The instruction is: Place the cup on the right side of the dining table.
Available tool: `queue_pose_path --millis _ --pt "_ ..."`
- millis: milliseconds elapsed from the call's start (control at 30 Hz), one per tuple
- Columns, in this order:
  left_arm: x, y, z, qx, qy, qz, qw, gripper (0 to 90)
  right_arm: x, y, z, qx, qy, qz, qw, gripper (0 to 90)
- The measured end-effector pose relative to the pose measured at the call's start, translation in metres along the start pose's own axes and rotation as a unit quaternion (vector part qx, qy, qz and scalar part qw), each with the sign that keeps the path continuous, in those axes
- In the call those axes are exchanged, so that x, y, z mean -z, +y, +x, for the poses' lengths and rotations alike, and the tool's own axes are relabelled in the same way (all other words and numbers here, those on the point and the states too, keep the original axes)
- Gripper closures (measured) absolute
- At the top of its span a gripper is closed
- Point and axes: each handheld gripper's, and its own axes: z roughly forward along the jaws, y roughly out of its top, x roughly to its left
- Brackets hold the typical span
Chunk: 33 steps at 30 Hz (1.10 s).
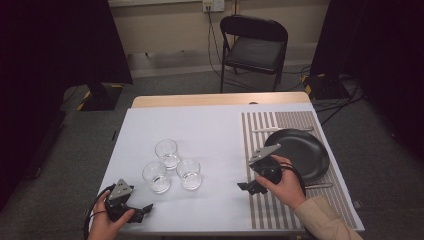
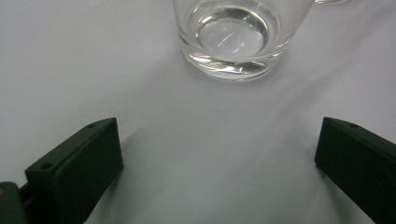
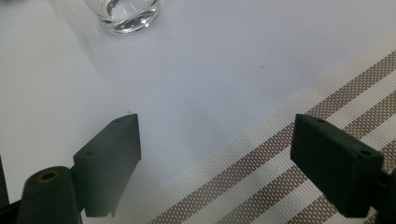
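Observation:
Three clear drinking glasses stand close together on the white table cover: one at the back [image 1: 167, 153], one front left [image 1: 156, 176], one front right [image 1: 189, 173]. My left gripper [image 1: 145, 210] sits near the table's front left edge, open and empty. In the left gripper view a glass base [image 2: 232, 36] stands just ahead of the wide-apart jaws. My right gripper [image 1: 246, 186] rests at the left border of the striped placemat [image 1: 280, 210], open and empty. The right gripper view has a glass [image 3: 123, 14] farther off and the placemat [image 3: 261, 172] under the jaws.
A black plate [image 1: 300, 150] lies on the placemat, with a piece of cutlery behind it [image 1: 280, 130] and another at its front right [image 1: 320, 185]. A black folding chair [image 1: 254, 47] stands beyond the table. Dark curtains hang at both sides.

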Motion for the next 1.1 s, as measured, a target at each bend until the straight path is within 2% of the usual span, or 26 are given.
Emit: queue_pose_path --millis 1100 --pt "0.000 0.000 0.000 0.000 0.000 0.000 1.0000 0.0 -0.005 0.023 0.003 0.015 0.005 0.004 0.9999 15.8"
